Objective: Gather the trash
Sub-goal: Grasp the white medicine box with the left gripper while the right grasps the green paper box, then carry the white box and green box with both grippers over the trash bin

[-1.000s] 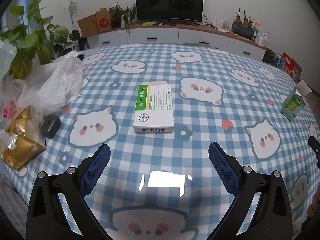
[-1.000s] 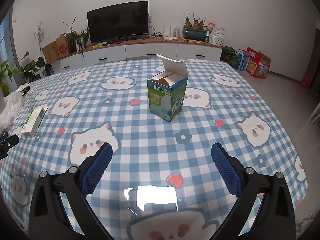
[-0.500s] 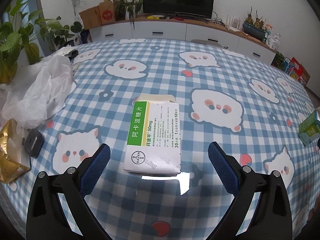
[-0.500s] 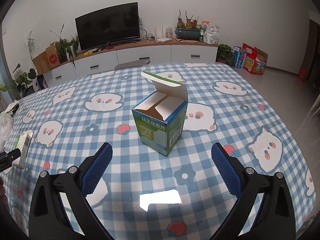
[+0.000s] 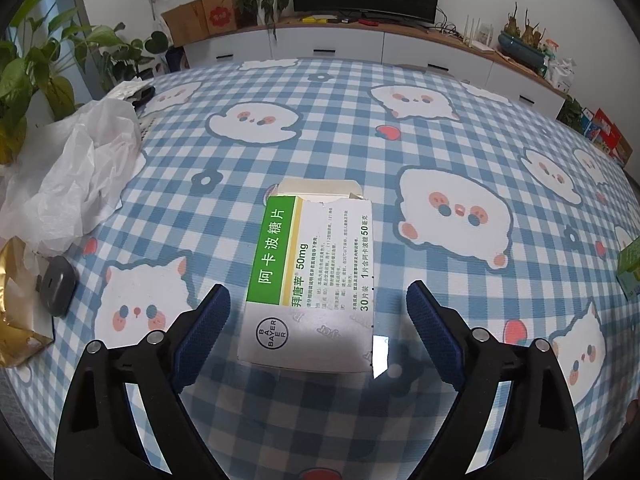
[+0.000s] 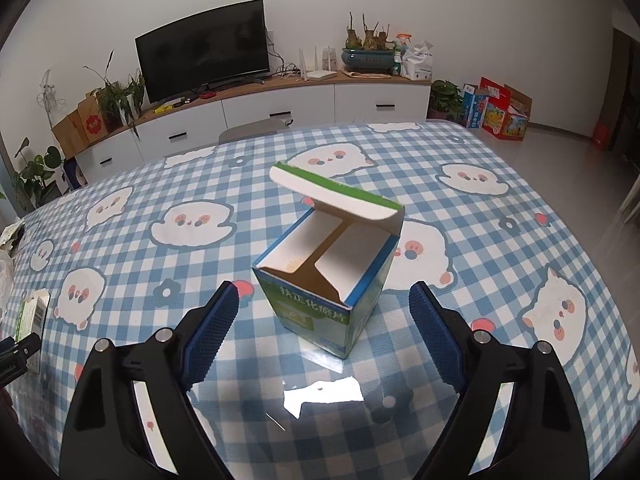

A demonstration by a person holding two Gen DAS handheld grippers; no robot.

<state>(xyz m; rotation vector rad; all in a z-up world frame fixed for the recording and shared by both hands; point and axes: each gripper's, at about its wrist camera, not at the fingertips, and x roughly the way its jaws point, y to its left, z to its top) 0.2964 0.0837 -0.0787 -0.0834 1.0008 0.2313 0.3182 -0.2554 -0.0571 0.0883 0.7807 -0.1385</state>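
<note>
A flat white and green medicine box (image 5: 312, 276) lies on the blue checked tablecloth (image 5: 440, 152). My left gripper (image 5: 318, 312) is open, low over the table, its blue pads on either side of the box's near end without touching it. A blue and green carton (image 6: 326, 276) stands upright with its lid flap open and looks empty inside. My right gripper (image 6: 324, 314) is open, its pads flanking the carton's near corner with gaps on both sides. The flat box also shows far left in the right wrist view (image 6: 34, 312).
A crumpled white plastic bag (image 5: 68, 176), a gold foil wrapper (image 5: 16, 308) and a small dark grey object (image 5: 58, 290) lie at the table's left edge beside potted plants (image 5: 32, 76). A TV cabinet (image 6: 260, 112) stands behind the table.
Both grippers have moved forward and lower. The flat box now lies between the left pads and the open carton between the right pads. Both stay open.
</note>
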